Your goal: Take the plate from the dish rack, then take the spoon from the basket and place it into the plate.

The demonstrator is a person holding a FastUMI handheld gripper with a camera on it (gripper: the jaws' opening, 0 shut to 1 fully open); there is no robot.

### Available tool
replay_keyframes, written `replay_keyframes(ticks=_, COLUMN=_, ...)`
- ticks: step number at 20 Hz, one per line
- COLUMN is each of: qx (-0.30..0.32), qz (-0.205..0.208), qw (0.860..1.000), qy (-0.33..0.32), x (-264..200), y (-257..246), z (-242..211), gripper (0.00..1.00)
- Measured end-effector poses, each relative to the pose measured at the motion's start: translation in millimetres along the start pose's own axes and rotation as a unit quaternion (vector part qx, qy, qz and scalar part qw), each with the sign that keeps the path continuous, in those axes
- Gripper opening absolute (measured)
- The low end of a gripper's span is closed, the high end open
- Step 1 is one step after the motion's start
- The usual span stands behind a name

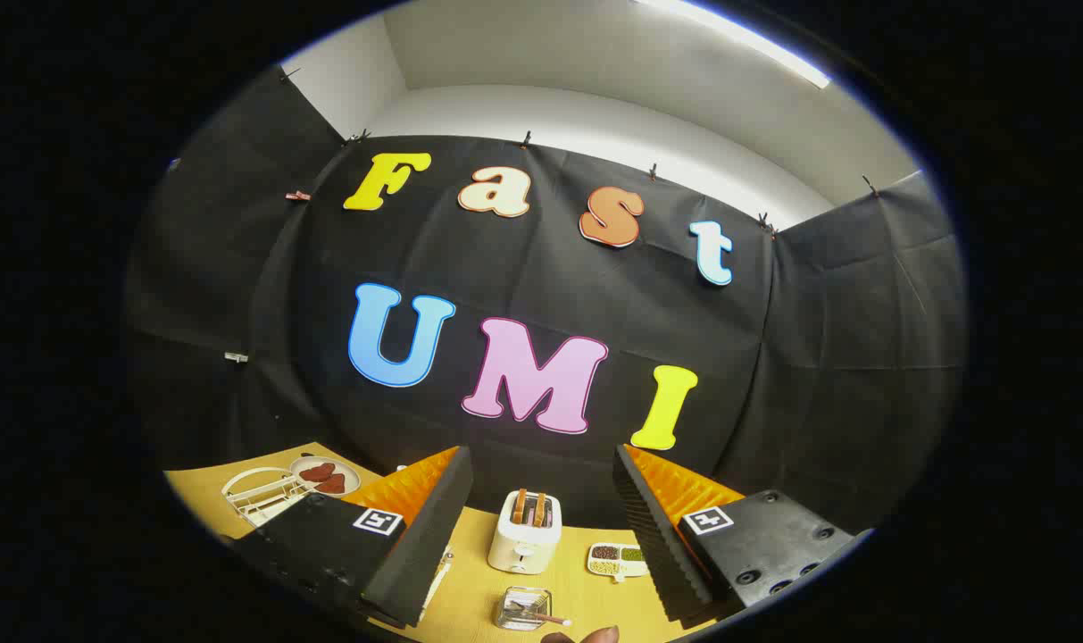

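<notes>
Black cloth [541, 295] clipped up as the booth's wall on three sides; white walls [595, 116] above it; a bright ceiling strip light [737, 40]; a yellow wooden desk [470, 589] below.

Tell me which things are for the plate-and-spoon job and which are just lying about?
For the job: white wire dish rack; round white plate with dark red pieces beside it; clear square basket holding utensils; open black-and-orange gripper, fingers apart around nothing.

Lying about: white toaster with toast; white divided dish of beans.
</notes>
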State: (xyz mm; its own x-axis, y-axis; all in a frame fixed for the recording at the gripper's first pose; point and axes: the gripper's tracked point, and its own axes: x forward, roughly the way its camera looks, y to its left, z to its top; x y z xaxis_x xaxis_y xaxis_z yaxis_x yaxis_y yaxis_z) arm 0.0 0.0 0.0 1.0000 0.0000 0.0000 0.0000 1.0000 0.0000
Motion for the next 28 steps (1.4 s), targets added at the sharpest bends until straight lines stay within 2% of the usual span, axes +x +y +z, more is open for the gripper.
replay_keyframes(ticks=13, qx=0.004, qz=0.012, qw=1.000, qy=0.010, x=-8.2, y=13.1, z=-4.1, gripper=0.97)
replay_keyframes(ticks=23, qx=0.010, qz=0.019, qw=1.000, qy=0.021, x=4.7, y=27.3, z=-5.2, gripper=0.97)
replay_keyframes(ticks=25, qx=0.015, qz=0.027, qw=0.999, qy=0.024, x=11.8, y=37.6, z=-4.6, gripper=0.97)
replay_keyframes(ticks=28, qx=0.036, qz=0.062, qw=0.996, qy=0.056, x=28.4, y=68.2, z=-14.2, gripper=0.97)
